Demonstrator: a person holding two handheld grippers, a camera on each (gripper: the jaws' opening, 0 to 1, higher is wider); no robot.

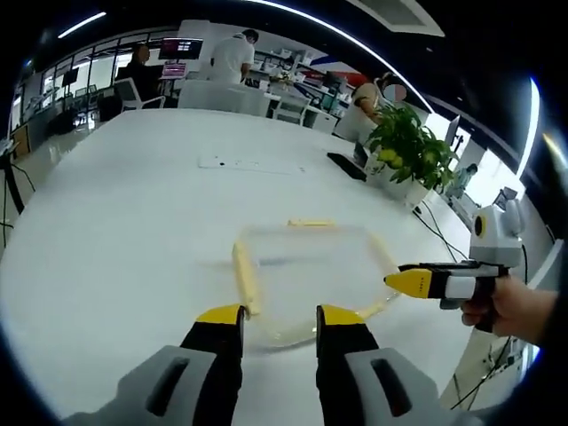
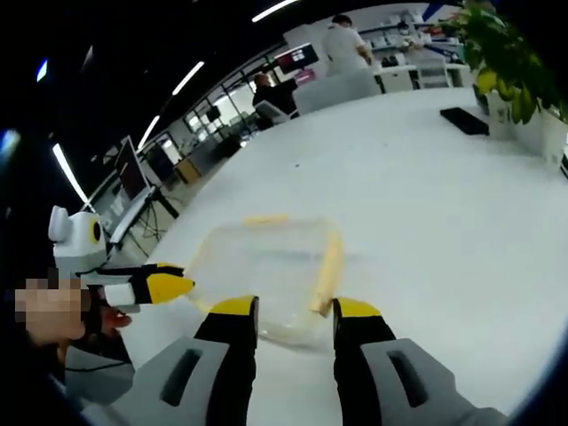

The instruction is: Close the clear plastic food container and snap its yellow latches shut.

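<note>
A clear plastic container [image 1: 306,275] with yellow latches lies flat on the white table [image 1: 124,231], blurred. One latch [image 1: 246,277] runs along its left side, another [image 1: 311,224] along its far edge. My left gripper [image 1: 280,318] stands open at the container's near edge, one jaw on each side of that rim. My right gripper [image 1: 410,282], held by a hand, points at the container's right side. In the right gripper view the container [image 2: 262,262] lies just beyond my open right gripper [image 2: 295,309], and the left gripper [image 2: 167,286] reaches in from the left. I cannot tell whether the latches are snapped.
A potted plant [image 1: 410,146] and a flat black object [image 1: 346,166] sit at the table's far right. A thin white strip [image 1: 253,164] lies further back. People and chairs [image 1: 222,89] are at the far end. The table edge runs close behind the right gripper.
</note>
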